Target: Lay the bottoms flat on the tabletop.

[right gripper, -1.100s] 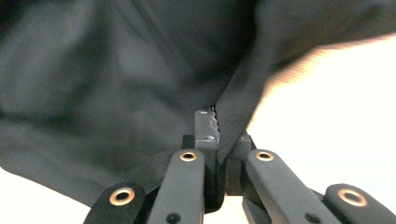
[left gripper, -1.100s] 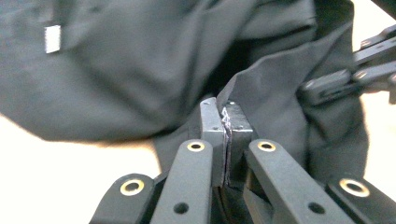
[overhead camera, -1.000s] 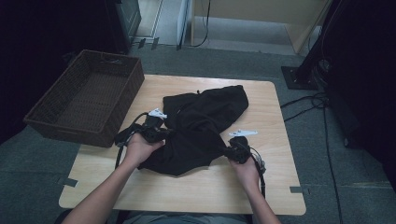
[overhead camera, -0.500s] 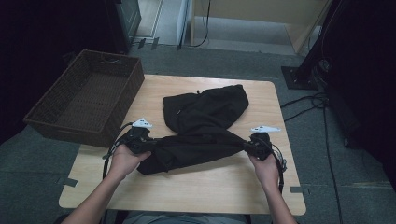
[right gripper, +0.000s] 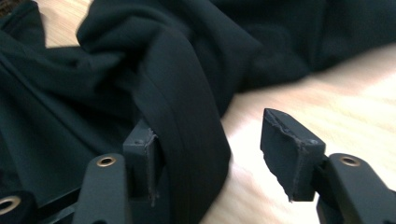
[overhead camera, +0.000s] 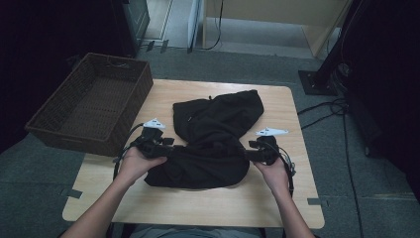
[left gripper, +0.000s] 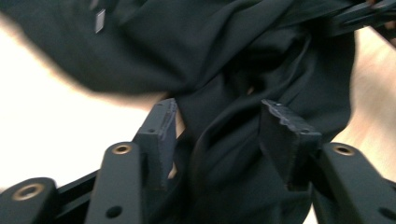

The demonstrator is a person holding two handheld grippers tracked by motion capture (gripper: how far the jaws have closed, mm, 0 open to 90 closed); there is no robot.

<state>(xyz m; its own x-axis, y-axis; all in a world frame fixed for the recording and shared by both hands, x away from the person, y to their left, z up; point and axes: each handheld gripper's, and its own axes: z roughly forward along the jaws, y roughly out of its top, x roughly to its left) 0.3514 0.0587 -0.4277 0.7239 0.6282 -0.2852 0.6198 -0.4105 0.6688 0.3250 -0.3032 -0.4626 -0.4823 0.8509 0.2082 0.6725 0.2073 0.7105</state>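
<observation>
A black garment (overhead camera: 213, 139) lies crumpled in the middle of the wooden table (overhead camera: 277, 208). My left gripper (overhead camera: 166, 147) is at its lower left edge and my right gripper (overhead camera: 253, 152) at its lower right edge. In the left gripper view the jaws have just been opening and my left gripper (left gripper: 219, 135) stands open, with slack black cloth (left gripper: 233, 154) lying loose in the gap. The right gripper's jaws have just been opening too. My right gripper (right gripper: 210, 144) is open, and a thick fold of the garment (right gripper: 187, 107) leans on one pad, well apart from the other.
A dark wicker basket (overhead camera: 126, 87) stands at the table's left, partly over the edge. Bare tabletop runs along the front and the right side. Cables (overhead camera: 327, 106) trail on the floor at the right, beside a dark stand base (overhead camera: 314, 82).
My hands first spread apart, stretching the garment's lower edge taut. Both grippers have since opened and let the cloth go, and it now lies slack and wider on the table.
</observation>
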